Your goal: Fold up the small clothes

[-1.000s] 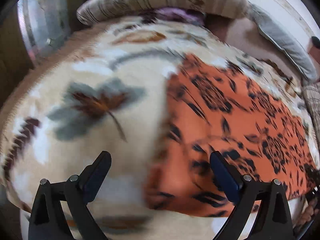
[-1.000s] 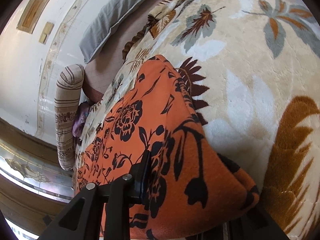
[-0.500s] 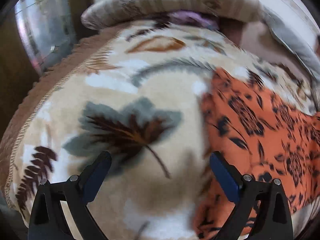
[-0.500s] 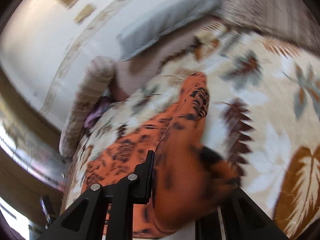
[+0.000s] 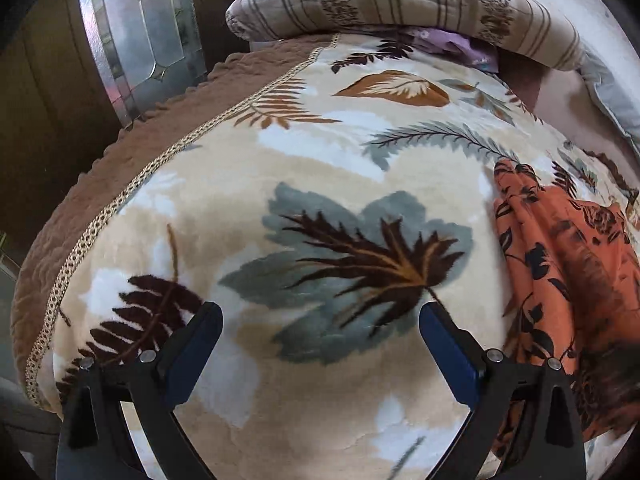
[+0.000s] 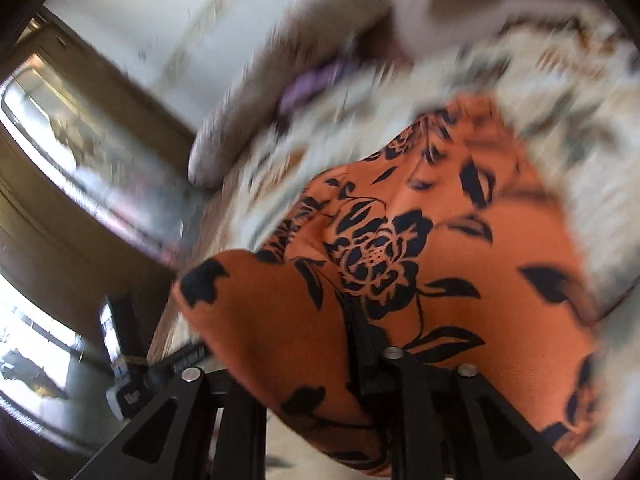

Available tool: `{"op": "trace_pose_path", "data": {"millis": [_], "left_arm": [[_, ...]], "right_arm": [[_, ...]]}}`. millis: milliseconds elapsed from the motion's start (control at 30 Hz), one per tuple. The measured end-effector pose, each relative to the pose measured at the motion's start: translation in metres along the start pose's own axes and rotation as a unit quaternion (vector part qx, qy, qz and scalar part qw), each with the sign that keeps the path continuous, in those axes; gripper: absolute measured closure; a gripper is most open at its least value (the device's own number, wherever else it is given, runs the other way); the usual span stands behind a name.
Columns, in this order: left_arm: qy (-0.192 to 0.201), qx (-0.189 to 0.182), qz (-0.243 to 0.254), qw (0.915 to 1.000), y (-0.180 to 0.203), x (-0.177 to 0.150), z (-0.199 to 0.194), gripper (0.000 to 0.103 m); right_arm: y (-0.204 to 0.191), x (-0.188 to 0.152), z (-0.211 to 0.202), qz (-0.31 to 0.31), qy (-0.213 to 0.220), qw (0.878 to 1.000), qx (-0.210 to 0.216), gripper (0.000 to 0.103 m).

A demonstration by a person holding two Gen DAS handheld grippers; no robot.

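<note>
Fabric comes first to the eye: the orange garment (image 6: 420,264), printed with black flowers, is draped over the right tool (image 6: 360,364), whose fingers (image 6: 404,384) sit close together with a fold of the cloth pinched between them, though the jaws are easing apart at this moment and the cloth covers the tips, so how firmly it is gripped I cannot say. My guess is that it is held by that fold so that one edge can be carried across the rest of the cloth for a fold. Most of the right wrist view is smeared with blur, and only the garment nearest the tool is sharp. Beside the garment, on its window side, the left tool (image 5: 320,344) stands wide open over the blanket (image 5: 328,168), holding nothing, its blue pads (image 5: 448,356) spread above a grey and brown leaf in the pattern. It looks clear of the cloth, perhaps waiting to take a corner or press a crease. In the left wrist view the garment (image 5: 560,272) lies bunched and rumpled on the blanket at the right edge, cut off by the rim, so its full shape and kind cannot be made out. Beyond the garment, at the head of the bed, a striped pillow (image 5: 400,4) lies across, with something purple (image 5: 452,46) tucked half under it, too hidden to name. Farther still, left of the pillow, stands a patterned glass panel (image 5: 136,32).
</note>
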State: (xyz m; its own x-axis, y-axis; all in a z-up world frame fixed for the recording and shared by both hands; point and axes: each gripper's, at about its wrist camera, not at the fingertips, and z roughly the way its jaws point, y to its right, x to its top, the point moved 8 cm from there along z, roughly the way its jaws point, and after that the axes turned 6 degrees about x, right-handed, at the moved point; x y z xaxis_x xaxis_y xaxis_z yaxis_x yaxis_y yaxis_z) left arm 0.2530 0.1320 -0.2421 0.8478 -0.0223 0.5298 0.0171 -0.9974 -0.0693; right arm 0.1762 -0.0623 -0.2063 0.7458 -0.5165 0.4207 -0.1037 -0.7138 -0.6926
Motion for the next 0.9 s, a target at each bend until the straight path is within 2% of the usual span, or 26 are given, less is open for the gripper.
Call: {"op": "trace_pose_path", "data": {"millis": [33, 67, 100, 133, 167, 267, 367, 433, 533, 600, 667, 733, 800, 833, 867, 900], "left_arm": [[0.003, -0.014, -0.006, 0.9999, -0.002, 0.001, -0.002, 0.004], [0.007, -0.028, -0.011, 0.9995, -0.002, 0.003, -0.005, 0.004], [0.011, -0.044, -0.016, 0.9988, -0.001, 0.005, -0.007, 0.004], [0.013, -0.062, -0.022, 0.9977, 0.000, 0.006, -0.010, 0.004], [0.015, -0.084, -0.028, 0.9960, 0.002, 0.008, -0.014, 0.004], [0.026, -0.180, -0.030, 0.9829, 0.020, 0.012, -0.033, 0.004], [0.031, -0.251, -0.002, 0.9675, 0.043, 0.009, -0.054, 0.004], [0.032, -0.300, 0.029, 0.9529, 0.061, 0.003, -0.070, 0.004], [0.012, -0.368, 0.066, 0.9275, 0.086, -0.014, -0.091, 0.004], [-0.007, -0.387, 0.082, 0.9183, 0.098, -0.026, -0.098, 0.004], [-0.019, -0.391, 0.096, 0.9151, 0.108, -0.034, -0.100, 0.004], [-0.023, -0.388, 0.116, 0.9139, 0.119, -0.041, -0.102, 0.004], [-0.035, -0.371, 0.134, 0.9182, 0.129, -0.050, -0.094, 0.005], [-0.048, -0.354, 0.143, 0.9230, 0.135, -0.056, -0.086, 0.005], [-0.048, -0.338, 0.146, 0.9286, 0.138, -0.058, -0.080, 0.012], [-0.042, -0.313, 0.153, 0.9363, 0.140, -0.060, -0.076, 0.030]], "right_arm": [[-0.001, -0.004, 0.006, -0.005, 0.004, 1.000, -0.010, 0.075], [-0.005, -0.003, 0.005, -0.014, 0.016, 1.000, -0.005, 0.067], [-0.010, -0.003, 0.002, -0.022, 0.022, 0.999, 0.017, 0.057], [-0.015, -0.004, -0.001, -0.023, 0.020, 0.998, 0.052, 0.030], [-0.021, -0.005, -0.006, -0.018, 0.014, 0.995, 0.096, 0.017], [-0.021, -0.004, -0.022, -0.015, -0.001, 0.991, 0.133, 0.017], [-0.004, 0.004, -0.052, -0.013, 0.020, 0.988, 0.155, 0.018], [0.011, 0.007, -0.072, -0.015, 0.048, 0.989, 0.136, 0.022], [0.048, 0.017, -0.107, -0.029, 0.092, 0.993, 0.063, 0.038], [0.068, 0.023, -0.118, -0.028, 0.109, 0.993, 0.024, 0.054], [0.091, 0.021, -0.130, -0.016, 0.116, 0.993, -0.007, 0.060], [0.106, 0.015, -0.123, -0.011, 0.105, 0.994, -0.027, 0.062], [0.113, 0.007, -0.108, -0.009, 0.085, 0.996, -0.040, 0.064], [0.114, 0.003, -0.103, -0.013, 0.090, 0.995, -0.043, 0.064], [0.112, 0.001, -0.103, -0.020, 0.095, 0.994, -0.046, 0.064], [0.108, 0.000, -0.103, -0.029, 0.095, 0.994, -0.052, 0.064]]}}
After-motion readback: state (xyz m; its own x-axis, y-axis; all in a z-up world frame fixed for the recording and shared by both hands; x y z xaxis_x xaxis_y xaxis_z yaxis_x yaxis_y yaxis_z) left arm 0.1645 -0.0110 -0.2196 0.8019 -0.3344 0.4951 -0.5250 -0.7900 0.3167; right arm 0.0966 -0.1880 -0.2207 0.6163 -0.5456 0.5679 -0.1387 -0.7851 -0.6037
